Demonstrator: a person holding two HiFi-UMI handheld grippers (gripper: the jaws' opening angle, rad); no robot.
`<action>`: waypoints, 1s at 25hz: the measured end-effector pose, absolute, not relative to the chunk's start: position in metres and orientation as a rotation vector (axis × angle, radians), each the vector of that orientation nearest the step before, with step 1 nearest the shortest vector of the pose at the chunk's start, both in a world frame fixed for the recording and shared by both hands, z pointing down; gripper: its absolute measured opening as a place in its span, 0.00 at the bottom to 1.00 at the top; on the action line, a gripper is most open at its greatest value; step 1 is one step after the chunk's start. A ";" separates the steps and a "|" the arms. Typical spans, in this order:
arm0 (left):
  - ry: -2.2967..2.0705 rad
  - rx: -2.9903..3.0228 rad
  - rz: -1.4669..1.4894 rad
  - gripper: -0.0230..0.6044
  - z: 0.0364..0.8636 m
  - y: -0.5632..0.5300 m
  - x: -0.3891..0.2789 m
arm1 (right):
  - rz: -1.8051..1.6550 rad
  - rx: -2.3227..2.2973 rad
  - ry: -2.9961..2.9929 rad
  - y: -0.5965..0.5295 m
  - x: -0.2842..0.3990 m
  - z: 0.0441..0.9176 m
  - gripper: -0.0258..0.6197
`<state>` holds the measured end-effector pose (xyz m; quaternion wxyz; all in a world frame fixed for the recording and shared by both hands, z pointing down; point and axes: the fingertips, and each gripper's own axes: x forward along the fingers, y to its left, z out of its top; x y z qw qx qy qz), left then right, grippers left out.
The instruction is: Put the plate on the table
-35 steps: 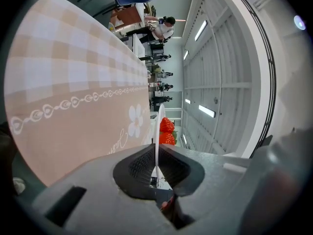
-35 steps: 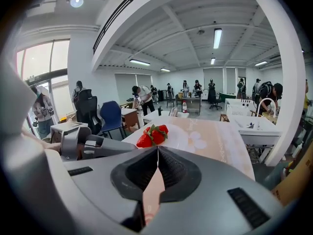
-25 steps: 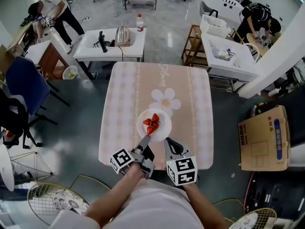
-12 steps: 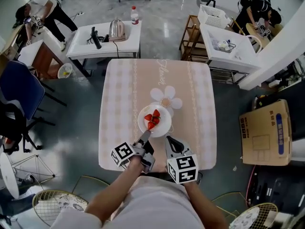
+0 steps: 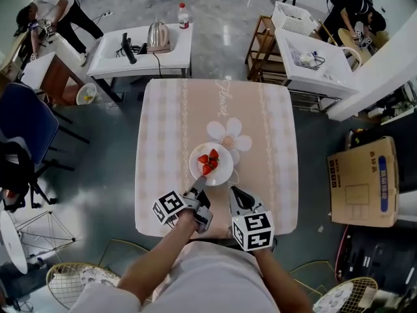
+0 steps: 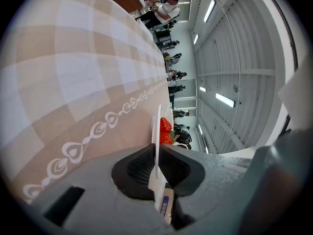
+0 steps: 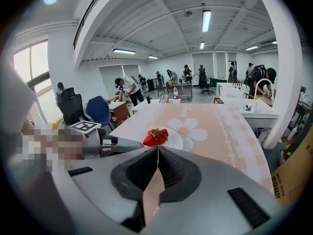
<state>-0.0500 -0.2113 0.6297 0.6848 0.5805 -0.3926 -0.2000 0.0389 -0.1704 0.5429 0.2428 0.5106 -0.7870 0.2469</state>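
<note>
Jaws of the left gripper [image 6: 157,155] were pinched almost together on the near rim of the plate [image 5: 227,162], the thin white edge caught between the dark pads. Beside it, the right gripper [image 7: 157,151] had its jaws closed tip to tip with nothing between them, hanging just short of the plate over the lower edge of the table [image 5: 172,129].

At the centre of the frame, the plate sat over the checked cloth, just below the one printed flower [image 5: 227,135]. From where I stood it looked down on the cloth or a hair above it; I couldn't tell which. By my reckoning the carrying was all but done, and what was left was to settle it flat, let go of the rim and draw back.

Counted out: one plate, one table under it, two grippers. On the plate was one small heap of strawberries [image 5: 208,162], three or perhaps four; they were too bunched together for a sure count.
</note>
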 end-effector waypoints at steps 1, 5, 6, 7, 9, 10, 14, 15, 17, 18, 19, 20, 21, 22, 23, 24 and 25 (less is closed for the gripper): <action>-0.882 1.301 -0.440 0.07 0.631 -0.211 -0.050 | 0.676 1.394 -2.148 -0.171 0.038 0.544 0.05; -0.895 1.314 -0.431 0.07 0.630 -0.213 -0.052 | 0.676 1.380 -2.146 -0.171 0.035 0.546 0.05; -0.900 1.316 -0.427 0.07 0.630 -0.213 -0.052 | 0.678 1.376 -2.146 -0.170 0.035 0.546 0.05; -0.907 1.317 -0.417 0.09 0.631 -0.212 -0.053 | 0.679 1.374 -2.146 -0.169 0.035 0.547 0.05; -0.925 1.322 -0.387 0.09 0.634 -0.211 -0.054 | 0.683 1.371 -2.144 -0.167 0.035 0.548 0.05; -0.933 1.327 -0.372 0.10 0.635 -0.210 -0.054 | 0.685 1.371 -2.143 -0.166 0.036 0.549 0.05; -0.952 1.343 -0.321 0.26 0.637 -0.210 -0.055 | 0.695 1.371 -2.138 -0.164 0.037 0.551 0.05; -0.963 1.349 -0.300 0.28 0.638 -0.209 -0.055 | 0.697 1.370 -2.137 -0.163 0.037 0.551 0.05; -0.993 1.368 -0.248 0.29 0.640 -0.207 -0.058 | 0.701 1.369 -2.134 -0.160 0.039 0.552 0.05; -1.005 1.375 -0.224 0.30 0.640 -0.207 -0.058 | 0.704 1.372 -2.135 -0.160 0.039 0.552 0.05; -1.013 1.380 -0.204 0.31 0.640 -0.206 -0.058 | 0.707 1.375 -2.135 -0.160 0.040 0.552 0.05; -1.019 1.385 -0.188 0.31 0.639 -0.206 -0.058 | 0.709 1.379 -2.136 -0.160 0.041 0.551 0.05; -1.024 1.391 -0.172 0.31 0.638 -0.206 -0.057 | 0.711 1.381 -2.137 -0.160 0.042 0.551 0.05; -1.030 1.401 -0.153 0.32 0.637 -0.206 -0.056 | 0.711 1.383 -2.139 -0.160 0.042 0.551 0.05; -1.037 1.412 -0.129 0.32 0.637 -0.205 -0.055 | 0.711 1.383 -2.141 -0.160 0.042 0.551 0.05; -1.043 1.420 -0.100 0.32 0.637 -0.204 -0.055 | 0.710 1.384 -2.144 -0.159 0.041 0.550 0.05; -1.049 1.423 -0.071 0.32 0.638 -0.202 -0.054 | 0.710 1.384 -2.146 -0.159 0.041 0.550 0.05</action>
